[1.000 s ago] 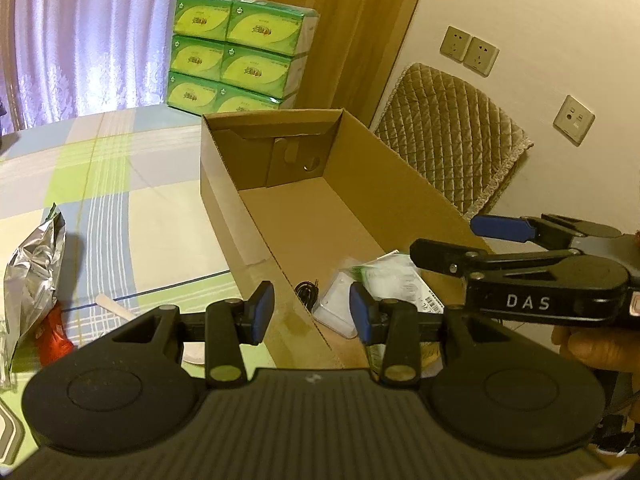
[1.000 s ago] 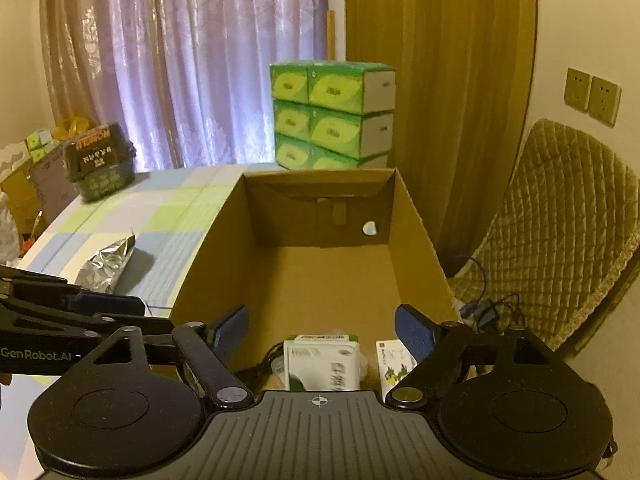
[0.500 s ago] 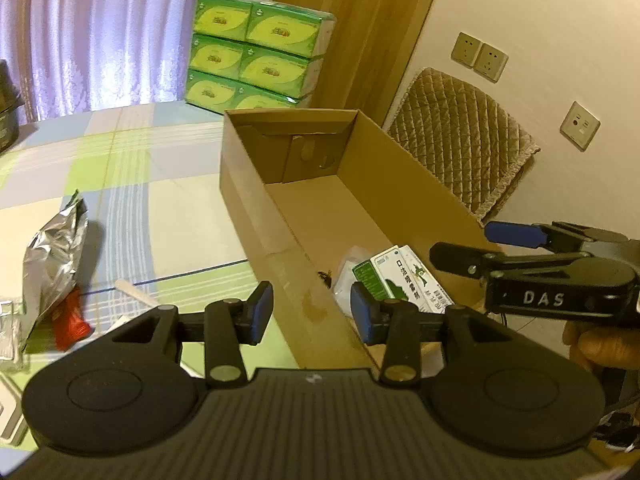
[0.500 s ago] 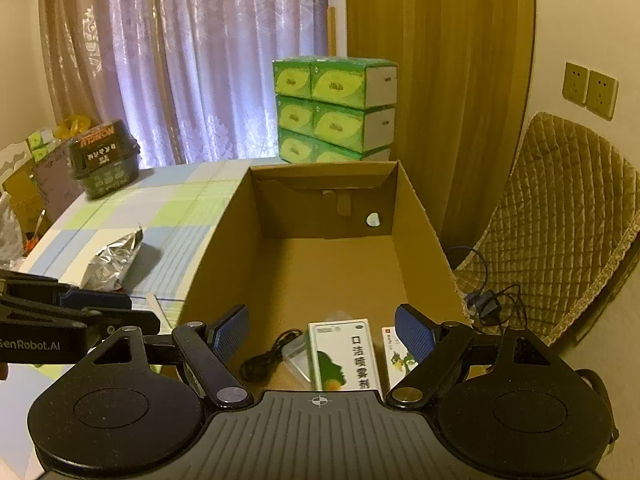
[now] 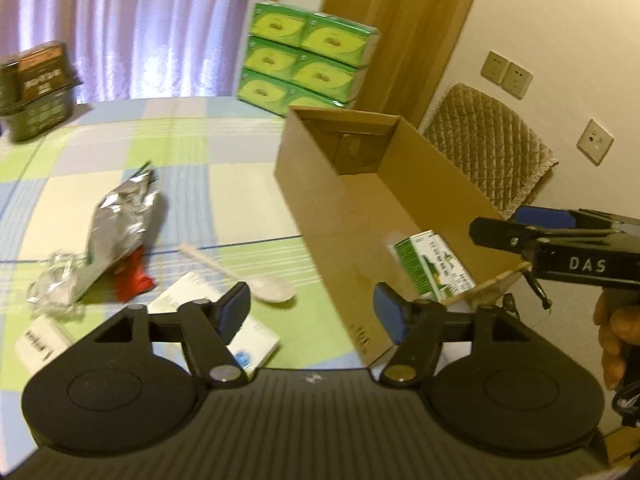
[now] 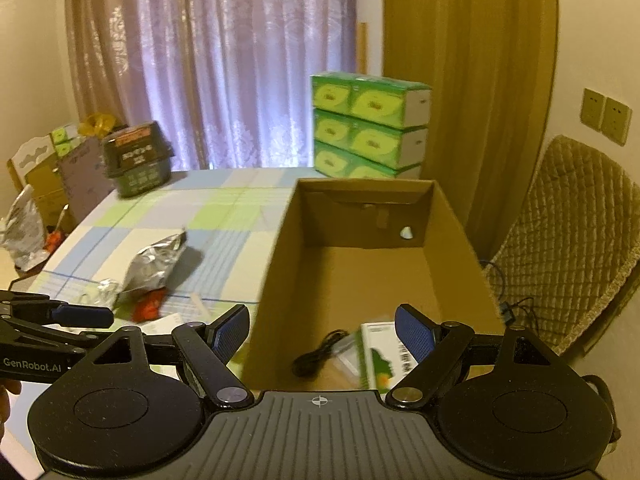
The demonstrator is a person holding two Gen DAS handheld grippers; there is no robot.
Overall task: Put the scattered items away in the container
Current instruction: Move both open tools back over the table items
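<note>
Step in hand seems between picks: both grippers, left gripper (image 5: 312,310) and right gripper (image 6: 322,330), are spread (empty); next probably the pale plastic spoon (image 5: 256,280) goes into the brown cardboard box (image 6: 360,264).

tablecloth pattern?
Tablecloth: plaid of green, pale blue and cream blocks. Best in left wrist view.

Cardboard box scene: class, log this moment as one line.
left gripper: open, empty | right gripper: open, empty | cardboard box: green packet, black cable inside | tablecloth: foil bag, spoon
</note>
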